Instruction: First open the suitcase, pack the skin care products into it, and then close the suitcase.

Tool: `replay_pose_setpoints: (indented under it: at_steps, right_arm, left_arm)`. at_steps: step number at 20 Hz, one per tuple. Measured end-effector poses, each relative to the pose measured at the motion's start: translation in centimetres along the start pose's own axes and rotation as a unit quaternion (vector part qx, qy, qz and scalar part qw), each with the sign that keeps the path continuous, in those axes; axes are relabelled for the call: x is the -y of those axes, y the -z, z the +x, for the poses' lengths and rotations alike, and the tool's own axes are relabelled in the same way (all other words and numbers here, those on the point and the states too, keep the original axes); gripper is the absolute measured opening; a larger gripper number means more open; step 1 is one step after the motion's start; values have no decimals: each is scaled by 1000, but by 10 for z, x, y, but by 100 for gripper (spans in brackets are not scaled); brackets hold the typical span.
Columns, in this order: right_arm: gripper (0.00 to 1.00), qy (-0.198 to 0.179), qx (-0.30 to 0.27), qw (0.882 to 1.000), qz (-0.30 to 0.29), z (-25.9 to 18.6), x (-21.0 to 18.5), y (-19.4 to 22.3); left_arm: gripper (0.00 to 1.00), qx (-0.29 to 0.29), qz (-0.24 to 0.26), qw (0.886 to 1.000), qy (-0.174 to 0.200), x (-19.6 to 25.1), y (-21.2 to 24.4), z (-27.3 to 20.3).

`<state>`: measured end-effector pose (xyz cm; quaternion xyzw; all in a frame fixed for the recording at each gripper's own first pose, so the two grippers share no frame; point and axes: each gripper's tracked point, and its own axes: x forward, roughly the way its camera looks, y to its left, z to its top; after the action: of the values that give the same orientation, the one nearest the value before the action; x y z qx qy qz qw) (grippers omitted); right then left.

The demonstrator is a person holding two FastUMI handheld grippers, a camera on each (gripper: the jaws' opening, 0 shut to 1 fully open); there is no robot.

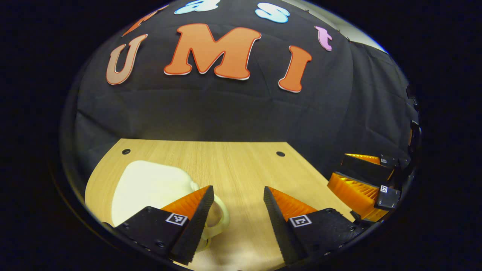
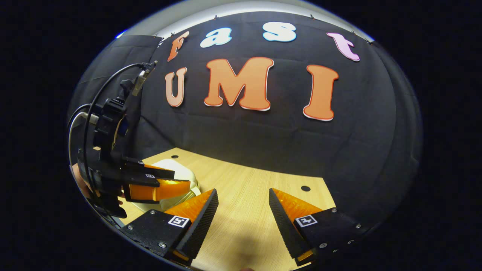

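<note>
Cream suitcase, closed and flat on the table, lying just ahead-left of the left gripper, handle beside its left finger; nearer than the right gripper; both pairs of jaws apart, empty.

Bare wooden tabletop is lying open ahead of the left gripper between its spread fingers. The cream suitcase is blocking the left side, its handle sitting beside the left finger. The right gripper is crowding the right edge.
</note>
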<state>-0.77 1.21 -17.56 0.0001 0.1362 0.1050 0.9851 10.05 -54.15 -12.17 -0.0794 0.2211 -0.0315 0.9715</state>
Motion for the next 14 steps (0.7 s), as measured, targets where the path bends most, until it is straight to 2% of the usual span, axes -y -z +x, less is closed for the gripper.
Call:
replay_pose_setpoints:
  at_steps: [1, 3, 5, 8, 11, 14]
  right_arm:
    - [87, 3, 12, 1000, 0, 0, 0, -11]
    - [87, -1, 37, 999, 8, -2, -3, -31]
    - [88, 5, 58, 998, 17, -1, 0, -45]
    - [88, 12, 91, 996, 23, -5, 5, -67]
    - [92, -7, 128, 991, 23, -12, -3, -88]
    - [93, -18, 134, 991, 12, -15, -11, -91]
  left_arm:
    - [88, 20, 9, 1000, -9, 2, -12, -5]
    - [95, 73, 50, 994, -67, -7, -41, -17]
    - [95, 115, 74, 986, -95, -7, -64, -33]
    - [96, 154, 70, 980, -101, 3, -96, -46]
    - [97, 192, 87, 970, -124, 3, -119, -69]
    - [97, 188, 106, 967, -132, 5, -119, -74]
